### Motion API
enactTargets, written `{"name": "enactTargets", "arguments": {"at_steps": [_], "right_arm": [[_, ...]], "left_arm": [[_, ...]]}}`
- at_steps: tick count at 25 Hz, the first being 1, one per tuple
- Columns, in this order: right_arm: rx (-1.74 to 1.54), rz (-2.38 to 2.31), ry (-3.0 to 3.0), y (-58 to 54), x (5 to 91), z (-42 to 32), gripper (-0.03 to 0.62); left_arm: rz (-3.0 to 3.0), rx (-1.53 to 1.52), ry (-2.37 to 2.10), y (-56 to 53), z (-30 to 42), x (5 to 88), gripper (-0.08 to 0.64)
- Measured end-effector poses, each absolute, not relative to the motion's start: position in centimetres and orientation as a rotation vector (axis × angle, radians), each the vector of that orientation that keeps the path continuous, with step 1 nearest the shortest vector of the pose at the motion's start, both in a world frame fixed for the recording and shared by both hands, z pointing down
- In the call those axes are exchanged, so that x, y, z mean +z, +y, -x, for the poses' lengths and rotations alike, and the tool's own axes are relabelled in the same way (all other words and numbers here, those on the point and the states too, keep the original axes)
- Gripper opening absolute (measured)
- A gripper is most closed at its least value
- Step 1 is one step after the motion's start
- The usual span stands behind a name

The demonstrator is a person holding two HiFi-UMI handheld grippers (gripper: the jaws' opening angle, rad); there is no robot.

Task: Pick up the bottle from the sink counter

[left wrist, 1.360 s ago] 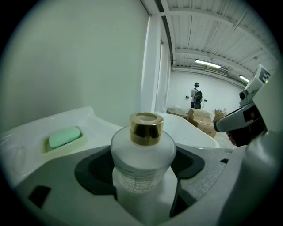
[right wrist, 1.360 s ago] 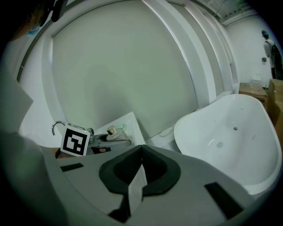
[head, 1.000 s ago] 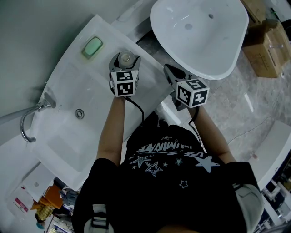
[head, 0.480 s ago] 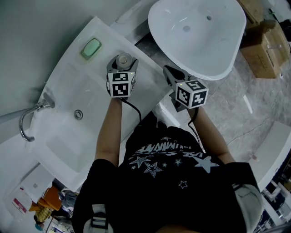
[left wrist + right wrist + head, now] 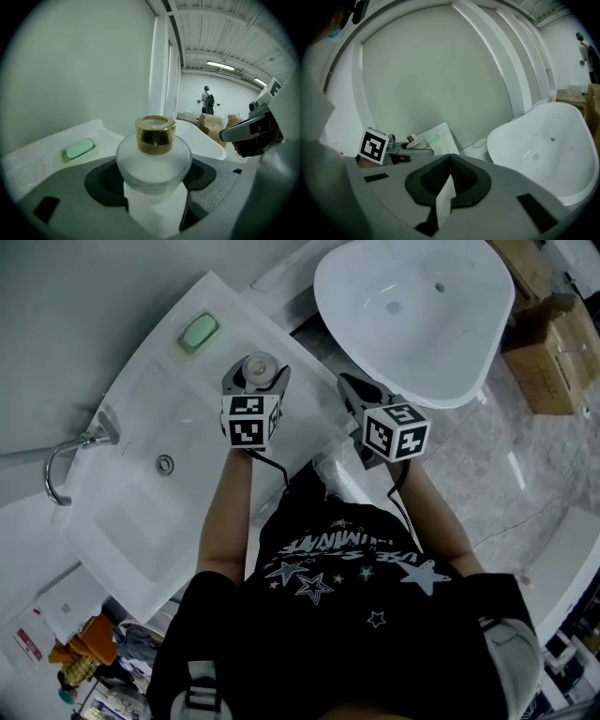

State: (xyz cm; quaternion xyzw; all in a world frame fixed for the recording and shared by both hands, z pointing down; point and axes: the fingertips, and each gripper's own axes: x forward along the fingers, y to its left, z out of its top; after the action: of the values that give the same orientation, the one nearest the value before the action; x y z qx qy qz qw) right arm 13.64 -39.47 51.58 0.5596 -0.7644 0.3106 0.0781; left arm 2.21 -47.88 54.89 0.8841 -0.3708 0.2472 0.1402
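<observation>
A frosted glass bottle (image 5: 153, 157) with a gold cap sits between the jaws of my left gripper (image 5: 154, 197), which is shut on its body. From the head view the bottle (image 5: 260, 368) shows as a round top just ahead of the left gripper (image 5: 256, 381), over the right end of the white sink counter (image 5: 178, 399). My right gripper (image 5: 354, 397) hangs off the counter's right edge, jaws shut together with nothing between them (image 5: 449, 187). In the right gripper view the bottle (image 5: 416, 140) appears small at the left.
A green soap bar (image 5: 199, 332) lies in a dish at the counter's far end. The basin drain (image 5: 165, 464) and chrome tap (image 5: 70, 460) are to the left. A white freestanding tub (image 5: 412, 315) stands to the right, cardboard boxes (image 5: 553, 338) beyond it.
The left gripper with the bottle has shifted slightly, and the counter now sits a little farther up and right in the head view. The right gripper has stayed put.
</observation>
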Motion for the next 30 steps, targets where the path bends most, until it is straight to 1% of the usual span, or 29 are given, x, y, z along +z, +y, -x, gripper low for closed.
{"name": "enactTargets", "arguments": {"at_steps": [7, 16, 30], "right_arm": [[0.903, -1.628, -2.358, -36.9, 49.9, -12.9, 0.006], [0.840, -1.552, -2.451, -30.9, 47.6, -12.5, 0.006], [0.788, -1.380, -2.554, -20.5, 45.9, -10.5, 0.006]], "left_arm": [[-2.545, 0.661, -1.142, -44.5, -1.1, 51.8, 0.344], [-2.539, 0.602, -1.227, -37.0, -0.4, 48.3, 0.344], [-2.451, 0.511, -1.353, -23.6, 2.6, 45.9, 0.344]]}}
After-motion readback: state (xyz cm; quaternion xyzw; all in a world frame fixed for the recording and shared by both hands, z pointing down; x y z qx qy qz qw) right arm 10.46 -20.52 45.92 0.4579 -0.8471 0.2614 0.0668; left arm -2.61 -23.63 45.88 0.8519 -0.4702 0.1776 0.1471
